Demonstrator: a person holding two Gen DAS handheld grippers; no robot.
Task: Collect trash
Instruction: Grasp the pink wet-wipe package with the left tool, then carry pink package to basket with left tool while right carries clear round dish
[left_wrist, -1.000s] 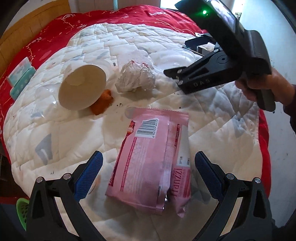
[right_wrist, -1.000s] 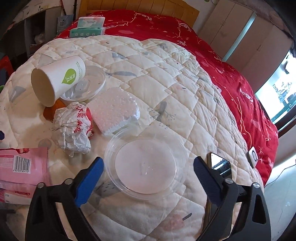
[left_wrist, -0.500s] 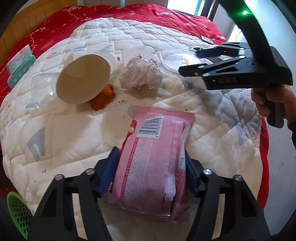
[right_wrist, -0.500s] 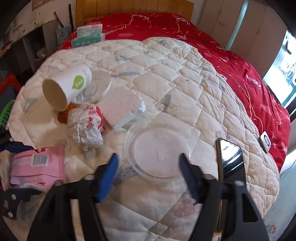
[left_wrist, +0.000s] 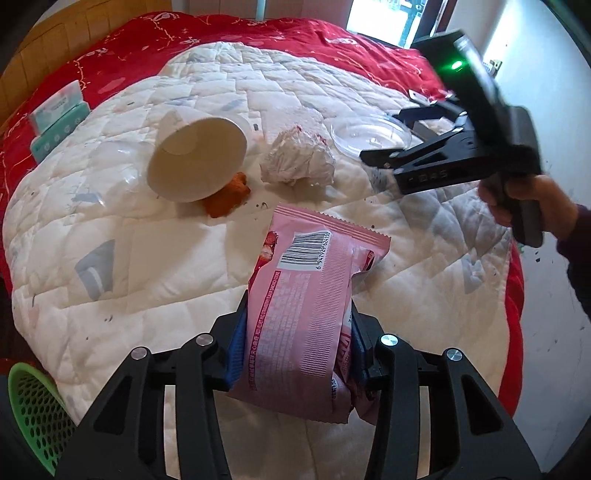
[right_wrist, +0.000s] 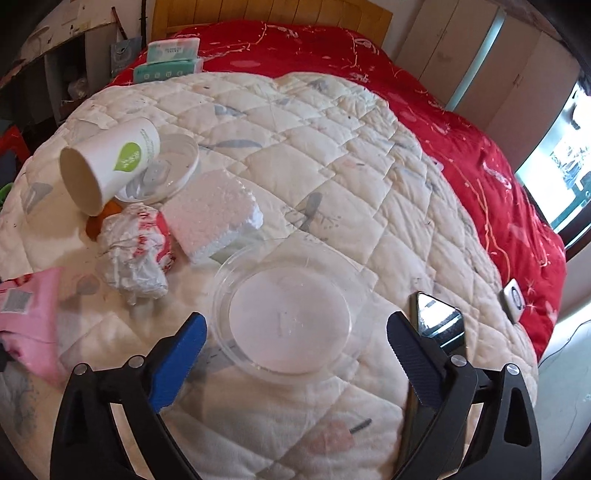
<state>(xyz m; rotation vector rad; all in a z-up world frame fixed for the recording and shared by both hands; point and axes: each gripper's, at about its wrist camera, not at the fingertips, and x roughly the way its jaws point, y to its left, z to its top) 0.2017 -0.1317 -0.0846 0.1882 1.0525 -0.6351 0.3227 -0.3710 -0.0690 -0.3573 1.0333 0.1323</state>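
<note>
Left gripper (left_wrist: 295, 343) has the pink snack wrapper (left_wrist: 310, 310) pinched; right gripper (right_wrist: 297, 338) wide over the clear plastic lid (right_wrist: 290, 314).

We clamp the wrapper mid-body so it lifts w/o folding, its far end just off the quilt (left_wrist: 122, 258); right fingers straddle the lid, not touching, prob. next pick. Count on the bed: 1 paper cup (right_wrist: 107, 164) tipped over, 1 crumpled wrapper ball (right_wrist: 135, 256), 1 foam block (right_wrist: 210, 218), 1 orange scrap (left_wrist: 225, 194), 2 clear lids.

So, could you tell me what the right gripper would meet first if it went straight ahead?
Most likely the clear plastic lid lying on the quilt, directly between the open right gripper; depth is uncertain.
</note>
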